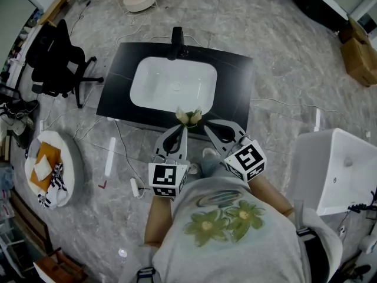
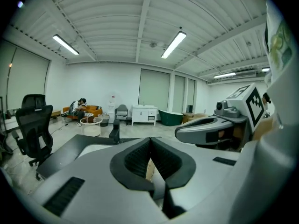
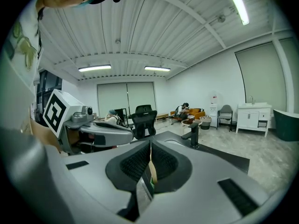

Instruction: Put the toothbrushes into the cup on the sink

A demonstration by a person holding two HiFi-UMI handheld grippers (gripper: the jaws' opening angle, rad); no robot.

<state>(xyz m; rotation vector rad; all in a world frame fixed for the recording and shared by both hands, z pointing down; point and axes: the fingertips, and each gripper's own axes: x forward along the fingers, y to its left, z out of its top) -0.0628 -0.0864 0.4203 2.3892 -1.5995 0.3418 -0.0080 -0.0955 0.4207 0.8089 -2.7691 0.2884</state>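
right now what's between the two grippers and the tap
A strip of black counter, then the white basin; the head view shows it.

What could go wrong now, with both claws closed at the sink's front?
The left claw and right claw each pinch a thin pale item; it may slip or tilt. Their tips nearly meet at the counter edge, so they may collide, and a drop would probably reach the floor.

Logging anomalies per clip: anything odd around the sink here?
Nothing spilled or broken. One oddity: no cup shows on the black sink counter; left tongs and right tongs each pinch a pale flat item.
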